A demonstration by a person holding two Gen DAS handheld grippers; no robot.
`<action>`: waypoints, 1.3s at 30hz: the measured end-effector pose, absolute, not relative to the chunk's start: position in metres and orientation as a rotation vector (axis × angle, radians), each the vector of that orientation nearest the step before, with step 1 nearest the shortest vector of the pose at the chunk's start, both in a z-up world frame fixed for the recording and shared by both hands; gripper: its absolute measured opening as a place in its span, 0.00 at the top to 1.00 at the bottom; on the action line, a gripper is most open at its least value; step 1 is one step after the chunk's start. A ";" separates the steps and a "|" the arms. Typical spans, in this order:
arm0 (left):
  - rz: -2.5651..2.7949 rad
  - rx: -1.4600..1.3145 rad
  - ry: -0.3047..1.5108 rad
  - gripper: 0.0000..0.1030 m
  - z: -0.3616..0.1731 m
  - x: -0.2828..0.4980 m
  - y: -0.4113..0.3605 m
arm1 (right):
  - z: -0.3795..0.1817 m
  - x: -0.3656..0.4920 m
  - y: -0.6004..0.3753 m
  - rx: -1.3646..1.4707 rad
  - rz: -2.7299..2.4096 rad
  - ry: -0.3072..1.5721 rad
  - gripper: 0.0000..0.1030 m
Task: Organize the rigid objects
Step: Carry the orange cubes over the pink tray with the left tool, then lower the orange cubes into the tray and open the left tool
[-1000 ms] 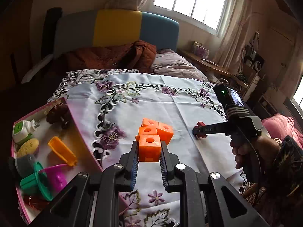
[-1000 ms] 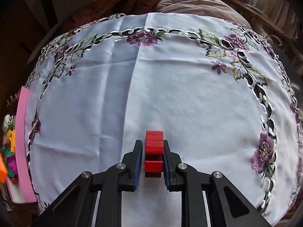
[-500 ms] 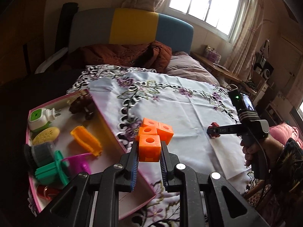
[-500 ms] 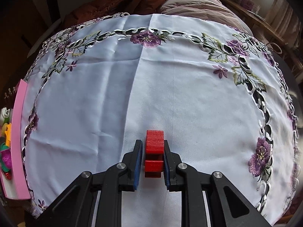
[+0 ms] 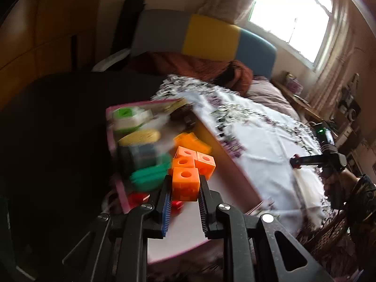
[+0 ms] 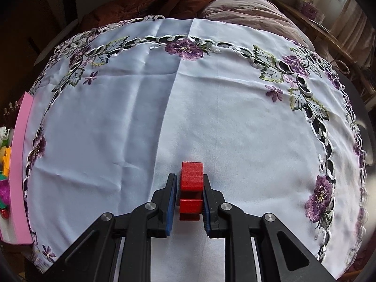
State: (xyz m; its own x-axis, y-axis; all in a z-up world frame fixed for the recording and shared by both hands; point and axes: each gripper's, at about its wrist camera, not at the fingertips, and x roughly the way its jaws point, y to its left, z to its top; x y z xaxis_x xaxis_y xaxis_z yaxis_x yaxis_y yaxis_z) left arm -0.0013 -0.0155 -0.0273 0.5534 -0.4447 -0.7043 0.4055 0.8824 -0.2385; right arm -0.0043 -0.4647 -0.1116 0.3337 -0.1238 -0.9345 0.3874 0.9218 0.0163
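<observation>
My left gripper [image 5: 184, 183] is shut on an orange block cluster [image 5: 191, 168] of linked cubes and holds it above the pink tray [image 5: 112, 138]. The tray holds a green-and-white plug [image 5: 129, 117], a yellow sponge [image 5: 141, 136], an orange piece [image 5: 191, 141], a teal piece [image 5: 150, 174] and small red things [image 5: 138, 197]; the view is blurred. My right gripper [image 6: 189, 188] is shut on a red block [image 6: 191, 176] just above the white embroidered cloth [image 6: 211, 94]. It also shows in the left wrist view [image 5: 296, 161] at the right.
The pink tray's edge [image 6: 20, 164] lies at the cloth's left side. A bed with brown bedding [image 6: 159, 2] and a pillow [image 6: 246, 14] lies behind the table. A wooden side table [image 6: 329, 30] stands at the far right.
My left gripper has swung left with the orange cluster, from over the cloth to over the pink tray. My right gripper has stayed almost still, holding the red block.
</observation>
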 end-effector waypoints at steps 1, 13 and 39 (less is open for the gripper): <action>-0.493 -0.058 0.860 0.81 -0.031 -0.003 -0.007 | -0.112 -0.004 -0.465 0.252 -0.338 1.187 0.81; -0.629 0.045 0.952 0.81 -0.057 -0.005 -0.030 | -0.111 -0.005 -0.464 0.244 -0.339 1.188 0.81; -0.506 0.060 0.959 0.72 -0.059 0.009 -0.031 | -0.110 -0.004 -0.463 0.219 -0.343 1.190 0.81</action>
